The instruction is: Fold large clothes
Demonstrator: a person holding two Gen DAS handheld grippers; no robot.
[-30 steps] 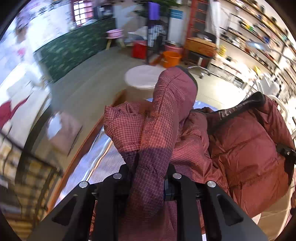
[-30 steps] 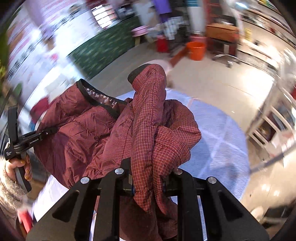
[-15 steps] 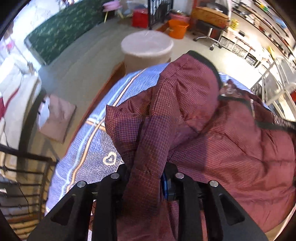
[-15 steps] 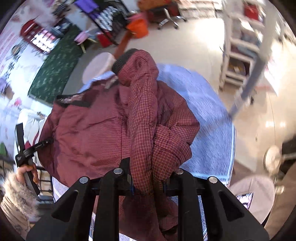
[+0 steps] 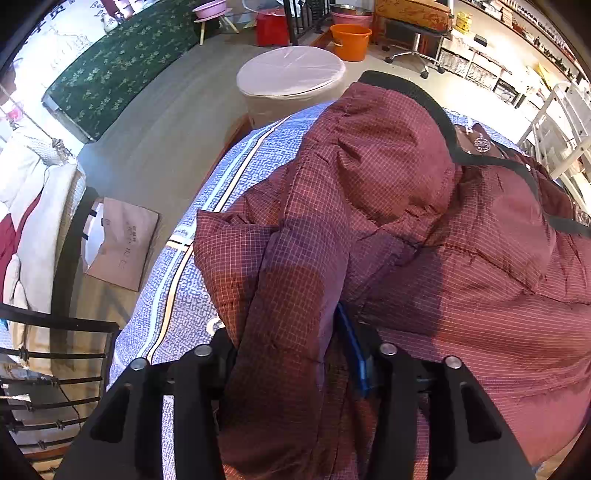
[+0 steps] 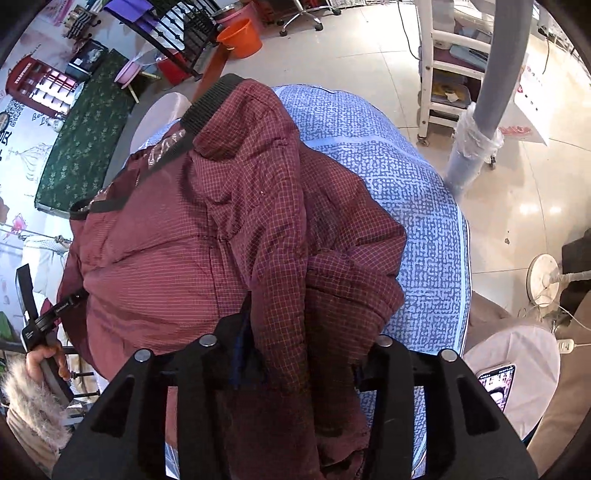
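Observation:
A large maroon checked puffer jacket (image 5: 424,206) with black ribbed trim lies spread on a blue patterned bed cover (image 5: 221,199). My left gripper (image 5: 291,354) is shut on a thick fold of the jacket at its left side. My right gripper (image 6: 299,350) is shut on a bunched fold of the same jacket (image 6: 207,236) at its right side. The jacket's black cuff (image 6: 210,99) points to the far end of the bed. The fingertips of both grippers are buried in fabric.
A round pale stool (image 5: 291,74) stands past the bed's far end, with an orange bucket (image 5: 351,35) behind it. A black metal railing (image 5: 48,354) runs along the left. A grey pole (image 6: 476,140) and white shelf cart (image 6: 443,62) stand to the right. A phone (image 6: 498,384) lies on a pale cushion.
Both grippers have lowered the jacket from a raised, hanging hold down onto the bed cover. The jacket now lies spread and flatter. Both stay shut on it.

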